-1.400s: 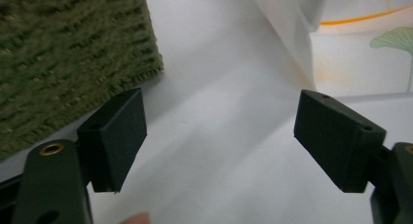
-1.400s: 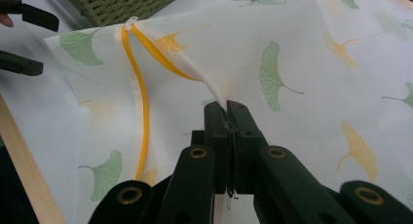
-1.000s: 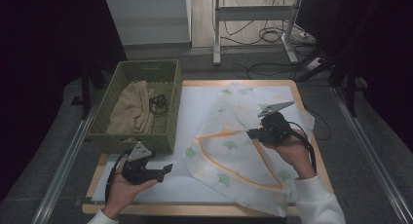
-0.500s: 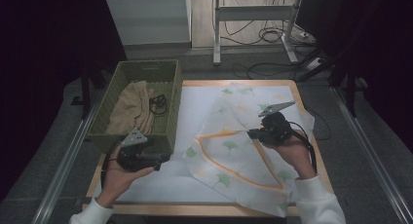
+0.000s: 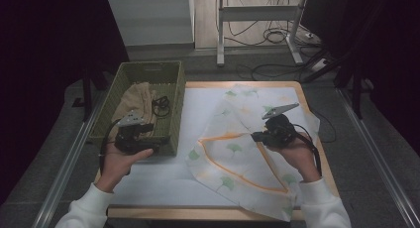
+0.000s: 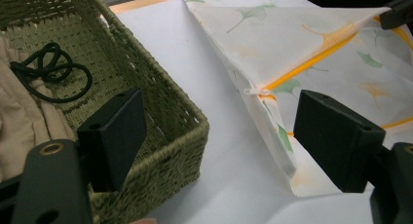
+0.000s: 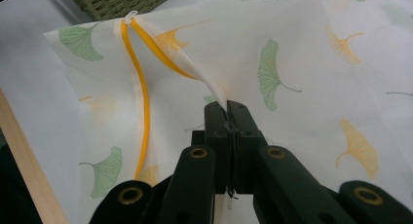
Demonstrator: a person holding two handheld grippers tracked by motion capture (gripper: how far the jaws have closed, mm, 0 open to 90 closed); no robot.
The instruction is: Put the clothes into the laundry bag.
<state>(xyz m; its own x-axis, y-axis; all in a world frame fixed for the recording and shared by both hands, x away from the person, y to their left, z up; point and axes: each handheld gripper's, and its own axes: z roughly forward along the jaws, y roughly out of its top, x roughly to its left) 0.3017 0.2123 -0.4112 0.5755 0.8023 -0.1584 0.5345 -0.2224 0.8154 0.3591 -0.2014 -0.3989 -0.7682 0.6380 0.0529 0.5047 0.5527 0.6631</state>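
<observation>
Two grippers at work. Right gripper (image 7: 228,104) jaws clamped on mesh laundry bag (image 5: 237,153), lifting its orange-zippered mouth off bench (image 5: 163,183). Left gripper (image 6: 219,131) jaws wide, empty, basket (image 6: 165,126) at one jaw, bag edge at other. Beige cloth (image 5: 136,99) not yet picked from basket; bagging remains.

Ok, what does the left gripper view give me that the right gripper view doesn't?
Left gripper view alone: the basket's inside, with a black cord and beige cloth, seen between the open left gripper's fingers. Right gripper view alone: the right gripper shut on a pinched fold of the laundry bag. Both: the leaf-print bag with its orange zipper, the white table surface, and woven basket wall.
</observation>
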